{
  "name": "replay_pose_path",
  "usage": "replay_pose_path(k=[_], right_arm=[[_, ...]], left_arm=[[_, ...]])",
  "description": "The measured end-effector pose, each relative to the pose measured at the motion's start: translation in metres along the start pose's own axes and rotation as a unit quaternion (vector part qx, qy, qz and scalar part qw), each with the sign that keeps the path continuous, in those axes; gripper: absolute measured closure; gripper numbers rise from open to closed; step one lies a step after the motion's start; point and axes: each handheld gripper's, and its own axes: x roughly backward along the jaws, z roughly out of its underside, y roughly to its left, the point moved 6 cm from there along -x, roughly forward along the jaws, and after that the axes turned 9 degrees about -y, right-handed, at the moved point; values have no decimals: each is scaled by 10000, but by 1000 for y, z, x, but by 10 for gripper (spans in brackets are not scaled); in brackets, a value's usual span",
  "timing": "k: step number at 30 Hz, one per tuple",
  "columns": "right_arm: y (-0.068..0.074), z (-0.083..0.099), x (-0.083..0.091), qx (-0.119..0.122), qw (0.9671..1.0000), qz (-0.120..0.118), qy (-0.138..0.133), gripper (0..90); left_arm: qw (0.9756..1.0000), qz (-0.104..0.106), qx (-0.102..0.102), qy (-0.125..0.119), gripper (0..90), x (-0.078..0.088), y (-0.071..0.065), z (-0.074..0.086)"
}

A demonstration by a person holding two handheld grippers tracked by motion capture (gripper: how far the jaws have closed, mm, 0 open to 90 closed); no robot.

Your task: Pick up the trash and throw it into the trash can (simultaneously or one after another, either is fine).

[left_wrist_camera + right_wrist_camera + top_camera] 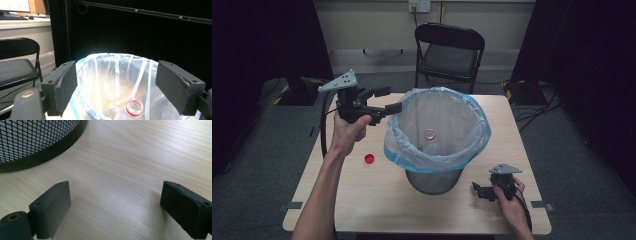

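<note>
A mesh waste bin (433, 181) lined with a clear bag (437, 125) stands in the middle of the table (377, 200). Inside it lies a clear plastic bottle (429, 135) with a red neck ring and no cap; the left gripper view looks down on the bottle (133, 108) inside the bag (107, 80). A red cap (369, 158) lies on the table left of the bin. My left gripper (387, 100) hovers open at the bin's left rim, empty. My right gripper (477, 189) rests open on the table right of the bin's base (37, 157).
A black folding chair (449, 50) stands behind the table, also in the left gripper view as the chair (15, 67). Dark curtains flank both sides. Cables (537, 107) trail on the floor at the right. Bare wood (120, 177) lies ahead of the right gripper.
</note>
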Motion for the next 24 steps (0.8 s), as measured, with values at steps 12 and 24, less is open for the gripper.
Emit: replay_pose_path(k=[12, 24], right_arm=[[0, 0, 0, 3, 10000, 1, -1, 87], [0, 0, 0, 1, 10000, 2, 0, 87]], left_arm=[[9991, -399, -102, 27, 187, 32, 14, 8], [9953, -930, 34, 279, 203, 76, 39, 40]])
